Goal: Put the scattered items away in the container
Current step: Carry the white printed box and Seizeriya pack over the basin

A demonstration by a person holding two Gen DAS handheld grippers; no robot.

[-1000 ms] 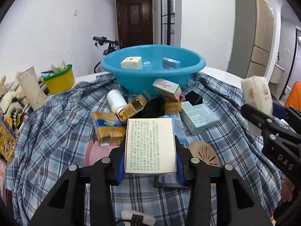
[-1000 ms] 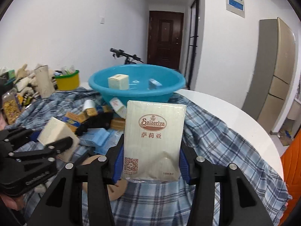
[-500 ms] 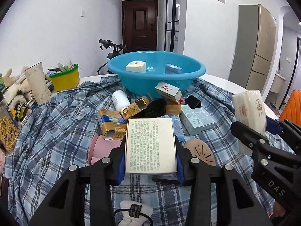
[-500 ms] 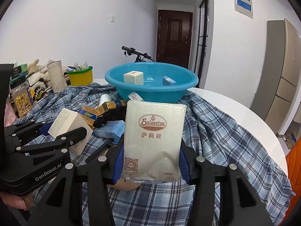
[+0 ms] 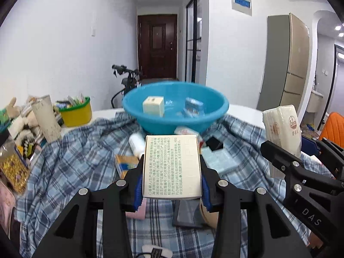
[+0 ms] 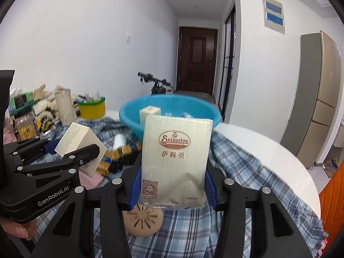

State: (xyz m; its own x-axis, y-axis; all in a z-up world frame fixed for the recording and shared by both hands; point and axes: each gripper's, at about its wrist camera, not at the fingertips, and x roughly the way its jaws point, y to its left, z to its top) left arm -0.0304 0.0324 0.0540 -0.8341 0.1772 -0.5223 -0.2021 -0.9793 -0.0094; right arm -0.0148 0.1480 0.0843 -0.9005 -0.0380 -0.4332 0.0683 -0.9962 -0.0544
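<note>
Left gripper [image 5: 172,185] clamped on a white box [image 5: 172,166], bottom centre of the left wrist frame; right gripper [image 6: 172,187] clamped on a Saizeriya pack [image 6: 175,161], upright, centre of the right wrist frame. Blue basin [image 5: 150,124] sits mid-frame behind both, on the plaid cloth [image 5: 71,161], with a cream box [image 5: 153,105] and a small blue box [image 5: 193,105] inside. Loose items lie on the cloth in front of the basin, including a white bottle [image 5: 136,145] and a tan disc [image 6: 142,221].
</note>
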